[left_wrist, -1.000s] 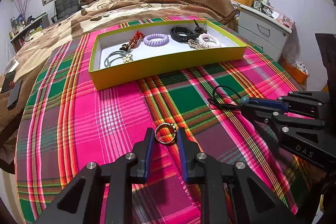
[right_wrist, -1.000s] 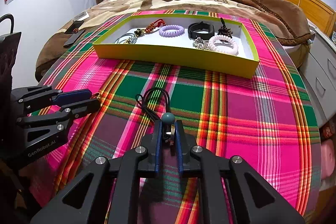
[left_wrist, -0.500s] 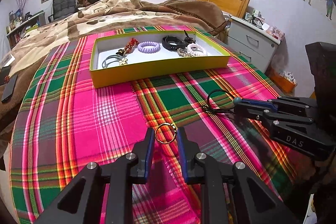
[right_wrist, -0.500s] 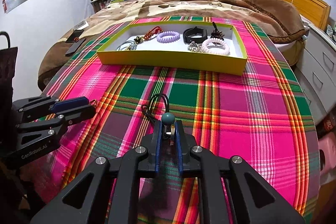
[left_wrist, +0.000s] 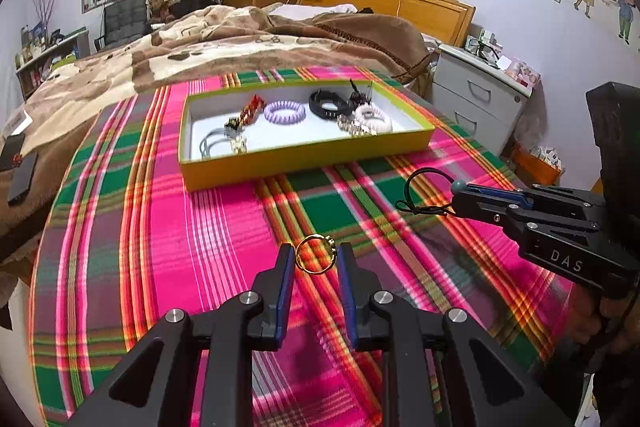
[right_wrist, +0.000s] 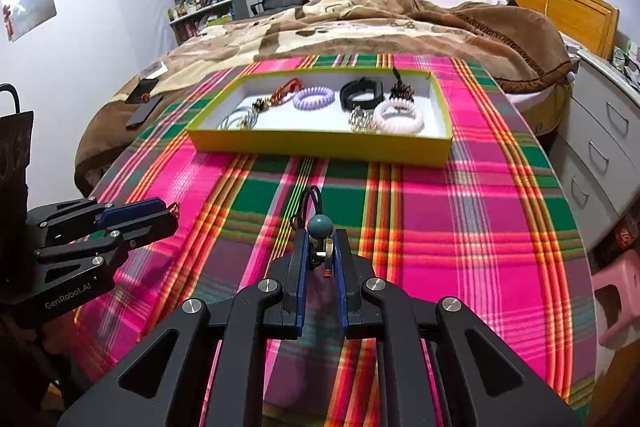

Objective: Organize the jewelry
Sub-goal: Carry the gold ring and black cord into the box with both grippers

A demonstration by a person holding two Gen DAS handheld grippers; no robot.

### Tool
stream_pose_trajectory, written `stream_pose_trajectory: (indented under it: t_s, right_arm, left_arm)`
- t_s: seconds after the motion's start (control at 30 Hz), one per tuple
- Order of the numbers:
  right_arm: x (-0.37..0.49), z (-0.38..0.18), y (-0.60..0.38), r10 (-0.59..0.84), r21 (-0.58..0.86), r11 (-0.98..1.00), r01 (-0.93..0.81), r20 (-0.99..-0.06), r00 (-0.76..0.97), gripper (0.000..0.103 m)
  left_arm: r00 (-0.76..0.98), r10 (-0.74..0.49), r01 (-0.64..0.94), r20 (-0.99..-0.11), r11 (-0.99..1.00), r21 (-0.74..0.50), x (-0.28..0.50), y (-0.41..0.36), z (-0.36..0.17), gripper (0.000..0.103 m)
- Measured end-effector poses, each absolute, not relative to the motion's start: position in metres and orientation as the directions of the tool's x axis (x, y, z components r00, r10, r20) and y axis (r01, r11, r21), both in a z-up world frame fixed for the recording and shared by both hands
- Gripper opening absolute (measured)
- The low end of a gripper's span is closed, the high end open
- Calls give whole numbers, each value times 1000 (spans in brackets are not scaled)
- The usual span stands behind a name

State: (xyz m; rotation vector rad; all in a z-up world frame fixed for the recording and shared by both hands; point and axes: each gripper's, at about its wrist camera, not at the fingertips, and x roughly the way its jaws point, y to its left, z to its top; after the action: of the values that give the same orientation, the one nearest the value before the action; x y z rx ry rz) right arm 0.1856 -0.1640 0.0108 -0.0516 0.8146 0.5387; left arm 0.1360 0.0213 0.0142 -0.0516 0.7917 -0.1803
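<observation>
Both tools have lifted since the earlier frames, each carrying its piece higher above the plaid surface (left_wrist: 160, 247), and the yellow tray (left_wrist: 304, 163) now sits lower and smaller in both views.

Left tool (left_wrist: 316, 259) tilts down toward the surface, its blue pads clamped on the sides of a gold ring (left_wrist: 315, 254) held upright between the tips. Right tool (right_wrist: 320, 247) points down at a similar slant, pressed together on a black cord hair tie (right_wrist: 311, 201) with a teal bead (right_wrist: 319, 226) sitting just above the tips; the cord's loop hangs forward, clear of the cloth. The two tools are side by side, apart from each other, both well short of the tray, where a purple coil band (left_wrist: 285, 112), a white bracelet (right_wrist: 399, 116) and other pieces lie.
</observation>
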Motion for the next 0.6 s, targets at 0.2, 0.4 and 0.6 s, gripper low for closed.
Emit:
stream_pose_trajectory:
  t_s: [0.2, 0.4, 0.6]
  right_arm:
    - [197, 24, -162, 444, 154, 864, -480, -683, 580, 12]
    - [217, 35, -161, 444, 150, 867, -474, -664, 602, 12]
    - [242, 41, -161, 442, 156, 873, -463, -657, 611, 12]
  left_arm:
    - [720, -177, 138, -671, 984, -111, 152, 25, 34, 21]
    - [743, -160, 136, -650, 987, -87, 176, 28, 48, 22]
    - [742, -155, 141, -652, 987, -75, 205, 26, 50, 22]
